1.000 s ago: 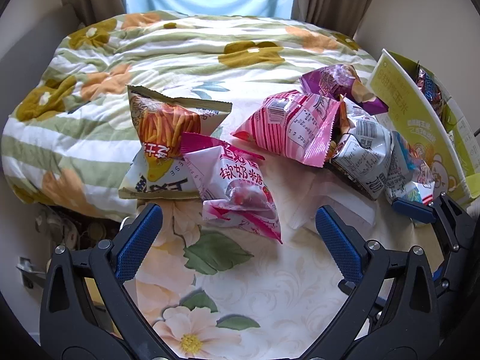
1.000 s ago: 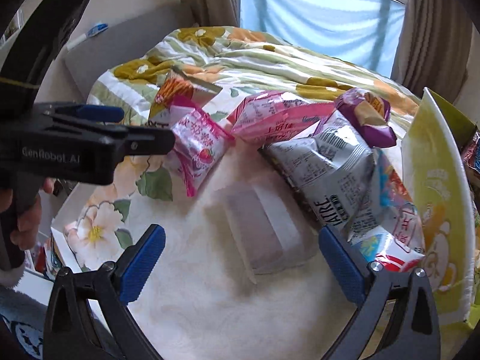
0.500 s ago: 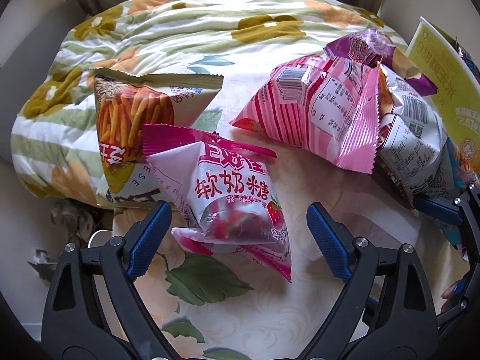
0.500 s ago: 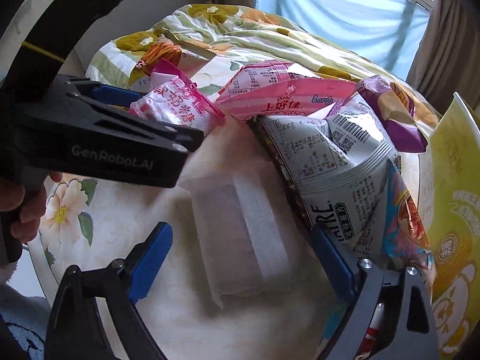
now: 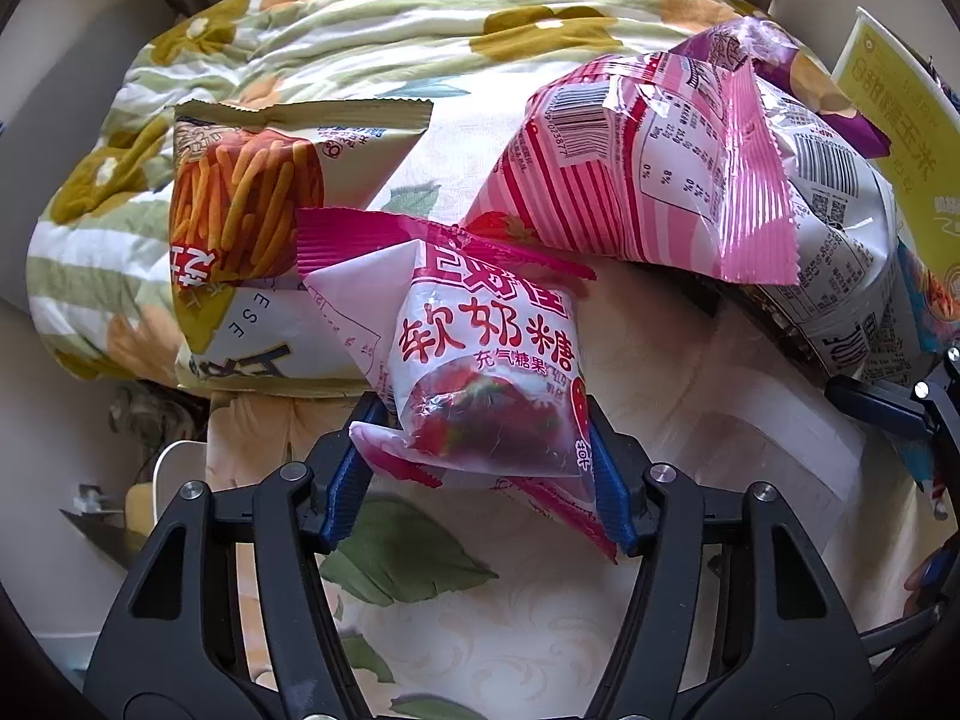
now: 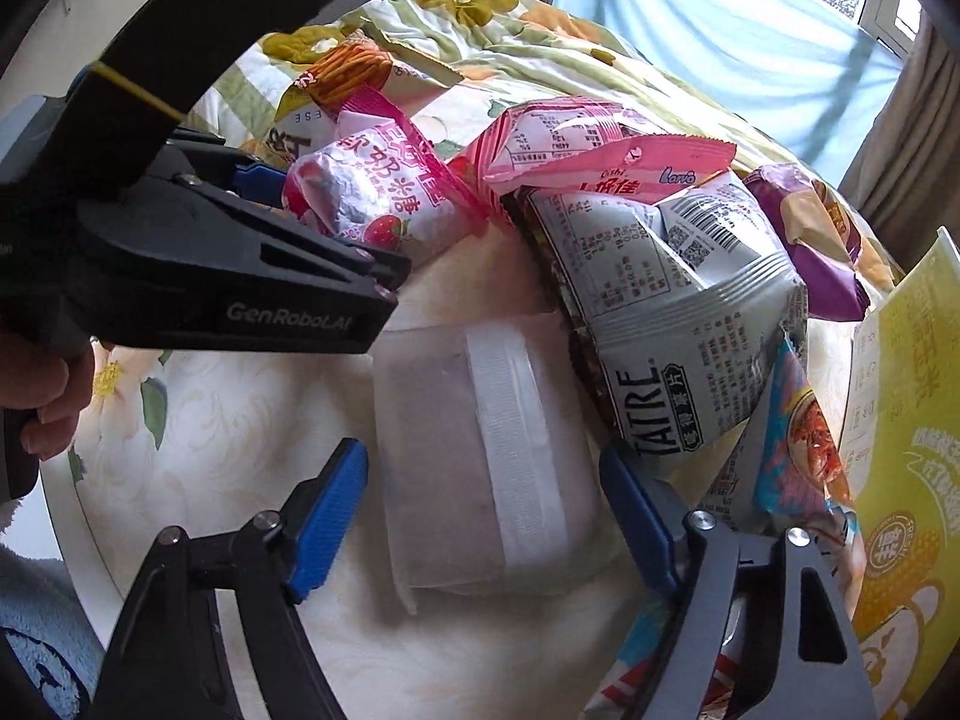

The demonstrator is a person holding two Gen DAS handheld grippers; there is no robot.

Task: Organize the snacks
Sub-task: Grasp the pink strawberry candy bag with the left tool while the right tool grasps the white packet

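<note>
At nine o'clock of the heap lies a fries bag (image 5: 252,222), half under the strawberry candy bag (image 5: 480,378). The left gripper (image 5: 480,462) is clamped on the candy bag's lower end, blue pads pressing both sides; its long axis runs from six toward eleven o'clock, crimped top away. At one o'clock leans a pink striped bag (image 5: 648,168), then a grey chip bag (image 6: 678,324) and a purple bag (image 6: 804,234). At three o'clock stands a yellow carton (image 6: 900,420); its contents are hidden. The right gripper (image 6: 486,504) is spread wide around a translucent white packet (image 6: 480,456) without touching it. Everything rests on a floral bedspread (image 5: 480,630); a quilt (image 5: 360,30) and curtained window lie beyond.
</note>
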